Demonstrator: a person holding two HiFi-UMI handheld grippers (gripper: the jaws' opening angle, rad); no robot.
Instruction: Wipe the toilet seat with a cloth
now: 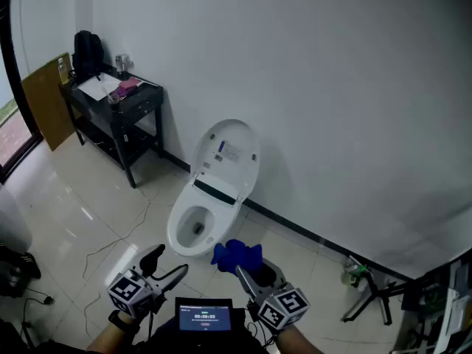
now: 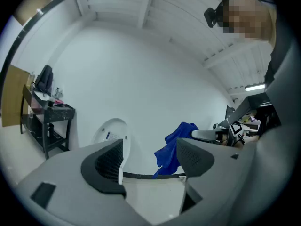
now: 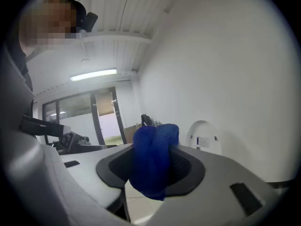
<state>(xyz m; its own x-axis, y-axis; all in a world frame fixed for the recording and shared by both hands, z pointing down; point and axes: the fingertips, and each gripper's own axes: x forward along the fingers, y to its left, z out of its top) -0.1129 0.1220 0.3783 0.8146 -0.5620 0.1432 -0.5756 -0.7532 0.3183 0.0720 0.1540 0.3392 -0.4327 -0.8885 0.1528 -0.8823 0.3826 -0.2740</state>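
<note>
Right hand-held gripper (image 3: pixel 151 169) pinches blue cloth (image 3: pixel 155 147), which hides the jaw gap.

Toilet (image 1: pixel 221 201): white, standing on the floor against the wall.
- Seat (image 1: pixel 175 231): white oval ring, lying flat on the bowl, with the opening showing.
- Lid (image 1: pixel 228 150): white and raised, leaning back on the wall. It carries a small label on its inner face, and a dark strip runs across its base.

Cloth (image 1: pixel 236 255): deep blue, soft and bunched into a lump. It is clamped between the jaws of the right gripper (image 3: pixel 153 166), with folds spilling above and below them. It hangs in the air just beside the bowl's near edge, not touching the seat.
</note>
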